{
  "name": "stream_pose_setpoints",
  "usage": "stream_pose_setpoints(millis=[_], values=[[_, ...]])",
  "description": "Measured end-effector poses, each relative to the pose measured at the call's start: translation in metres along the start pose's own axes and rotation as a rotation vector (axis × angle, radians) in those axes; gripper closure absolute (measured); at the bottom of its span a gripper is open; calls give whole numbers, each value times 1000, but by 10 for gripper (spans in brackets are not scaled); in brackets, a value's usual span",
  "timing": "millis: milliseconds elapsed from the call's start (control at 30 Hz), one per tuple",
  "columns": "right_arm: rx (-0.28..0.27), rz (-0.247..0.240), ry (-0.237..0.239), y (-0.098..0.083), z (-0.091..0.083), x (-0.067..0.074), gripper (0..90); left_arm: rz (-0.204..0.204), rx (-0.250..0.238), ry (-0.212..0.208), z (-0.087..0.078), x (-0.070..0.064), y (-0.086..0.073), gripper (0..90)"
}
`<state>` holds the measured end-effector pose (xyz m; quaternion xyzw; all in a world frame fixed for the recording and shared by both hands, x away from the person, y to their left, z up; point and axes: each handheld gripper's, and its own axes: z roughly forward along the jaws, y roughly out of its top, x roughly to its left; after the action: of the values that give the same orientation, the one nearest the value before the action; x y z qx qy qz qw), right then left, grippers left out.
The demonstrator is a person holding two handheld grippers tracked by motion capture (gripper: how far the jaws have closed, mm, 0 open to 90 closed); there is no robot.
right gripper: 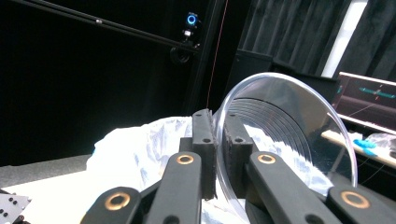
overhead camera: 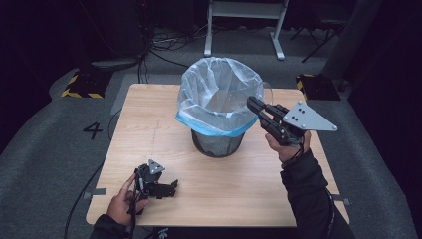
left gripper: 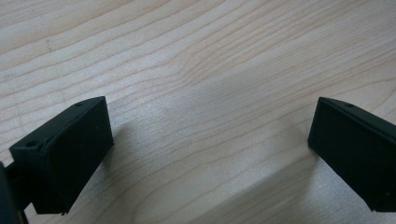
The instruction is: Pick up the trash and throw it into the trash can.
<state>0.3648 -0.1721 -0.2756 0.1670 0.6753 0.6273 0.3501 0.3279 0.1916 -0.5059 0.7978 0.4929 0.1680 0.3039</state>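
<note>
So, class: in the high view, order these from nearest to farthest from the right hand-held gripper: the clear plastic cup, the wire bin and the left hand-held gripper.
1. Clear plastic cup: pinched by its rim in the right hand-held gripper.
2. Wire bin: just left, table centre, bag-lined.
3. Left hand-held gripper: near-left, resting on the table.

A dark numeral "4" [overhead camera: 93, 130] stands on the grey floor [overhead camera: 45, 149] left of the table [overhead camera: 149, 109]. Black-and-yellow hazard stripes [overhead camera: 79, 93] edge a dark base on the floor beyond the table's far left corner, and another striped edge [overhead camera: 302, 82] marks a base past its far right corner. The screen [right gripper: 369, 100] at the right of the right gripper view carries coloured marks too small to read.
</note>
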Motion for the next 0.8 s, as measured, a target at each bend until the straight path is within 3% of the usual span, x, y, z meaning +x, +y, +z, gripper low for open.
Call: stream_pose_setpoints(millis=[367,567,633,800], values=[[78,32,25,-13,24,-2,844,0,0,0,0,0,0,1],[96,51,29,-17,28,-4,821,0,0,0,0,0,0,1],[100,49,37,-17,27,-3,764,0,0,0,0,0,0,1],[109,47,29,-16,26,-4,729,0,0,0,0,0,0,1]])
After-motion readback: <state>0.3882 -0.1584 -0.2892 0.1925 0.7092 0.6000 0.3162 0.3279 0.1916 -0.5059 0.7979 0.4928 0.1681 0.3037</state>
